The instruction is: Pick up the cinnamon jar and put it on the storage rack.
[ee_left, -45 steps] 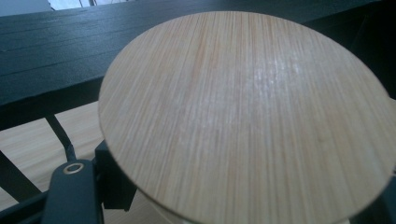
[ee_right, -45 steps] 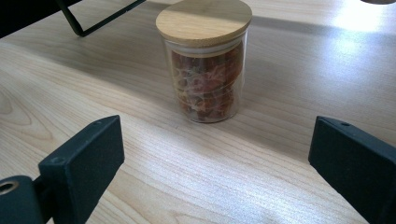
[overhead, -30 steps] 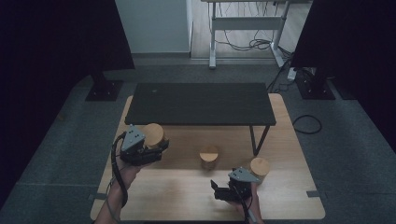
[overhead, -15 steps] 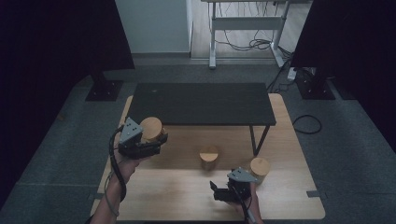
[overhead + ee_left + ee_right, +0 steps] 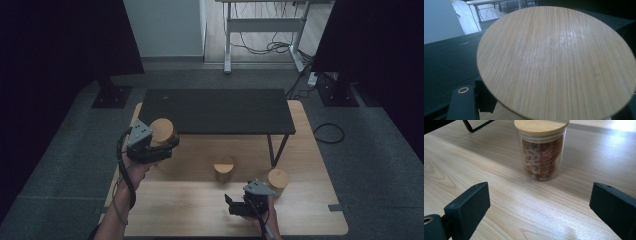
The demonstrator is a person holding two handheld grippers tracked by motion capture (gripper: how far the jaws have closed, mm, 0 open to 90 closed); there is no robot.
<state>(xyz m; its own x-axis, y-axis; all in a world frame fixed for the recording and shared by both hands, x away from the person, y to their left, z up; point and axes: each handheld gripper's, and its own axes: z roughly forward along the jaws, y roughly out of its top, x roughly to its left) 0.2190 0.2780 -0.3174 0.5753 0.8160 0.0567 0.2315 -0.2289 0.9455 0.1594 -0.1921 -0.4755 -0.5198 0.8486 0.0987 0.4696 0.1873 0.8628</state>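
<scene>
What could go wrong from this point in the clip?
1. The left hand-held gripper holds a wood-lidded jar up in the air by the black shelf; a loose grip might drop it, or it may knock the shelf edge.
2. The right hand-held gripper stands open, facing another jar; a careless approach might tip it.

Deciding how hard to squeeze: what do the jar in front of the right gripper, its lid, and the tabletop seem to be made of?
The jar looks like clear glass: reddish contents show through its glossy wall. Its lid looks like matte bamboo or light wood, with fine straight grain. The tabletop appears pale wood or wood-look laminate with a smooth satin sheen; which of the two cannot be told.
</scene>
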